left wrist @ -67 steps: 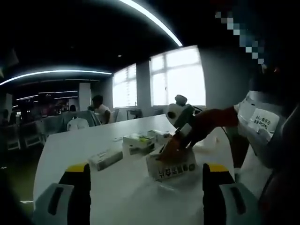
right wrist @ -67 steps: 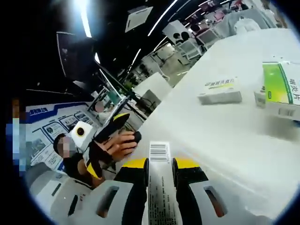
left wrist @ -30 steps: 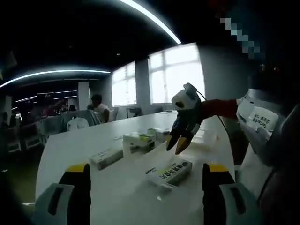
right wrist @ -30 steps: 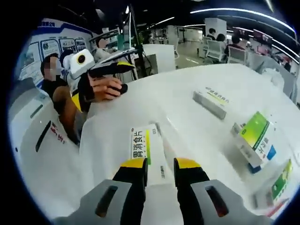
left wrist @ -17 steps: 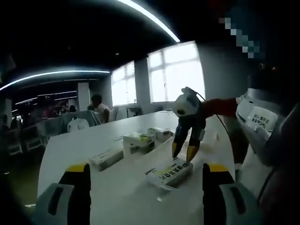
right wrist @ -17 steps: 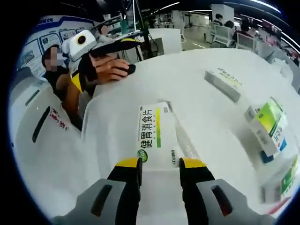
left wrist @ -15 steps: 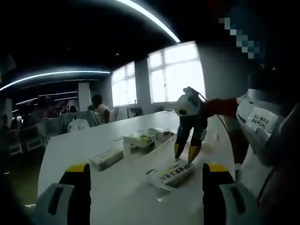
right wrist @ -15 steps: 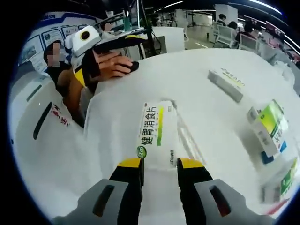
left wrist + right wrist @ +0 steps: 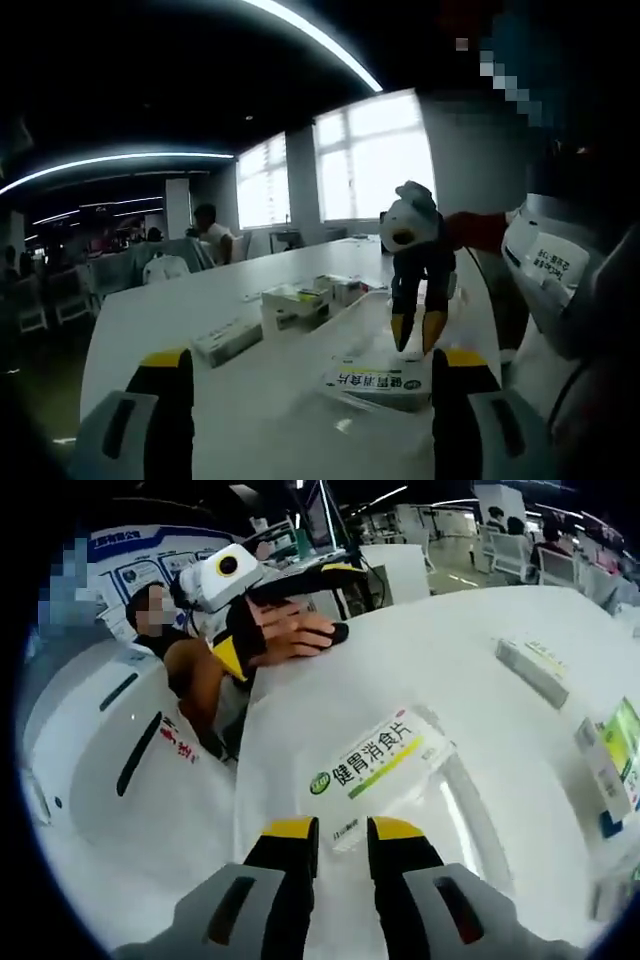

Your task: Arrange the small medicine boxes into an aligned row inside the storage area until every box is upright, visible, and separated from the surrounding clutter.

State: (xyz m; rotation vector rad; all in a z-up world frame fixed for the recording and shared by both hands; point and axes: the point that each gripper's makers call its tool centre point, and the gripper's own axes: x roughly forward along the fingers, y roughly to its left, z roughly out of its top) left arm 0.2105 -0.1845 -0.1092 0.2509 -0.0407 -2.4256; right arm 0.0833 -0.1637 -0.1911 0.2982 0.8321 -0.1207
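Since half a second back, the flat box has been swung round on the table: its long axis, earlier running straight away from the right gripper, is now laid aslant, up and to the right in the right gripper view. The right gripper's yellow-tipped jaws are seen nearly together, a narrow gap between them, just short of the near edge of the flat box; nothing is held, though contact with that edge cannot be ruled out. The box lies on its broad face, green-striped label up, not upright.

In the left gripper view the right gripper is seen hung point-down just over the far side of the same box. The left gripper is held wide apart and empty, well back from the box.

The right gripper is judged the nearer. A grip across the short side would call for a turn of the wrist to match the slant.

Further out, a long box and two green-topped boxes lie apart on the white table.
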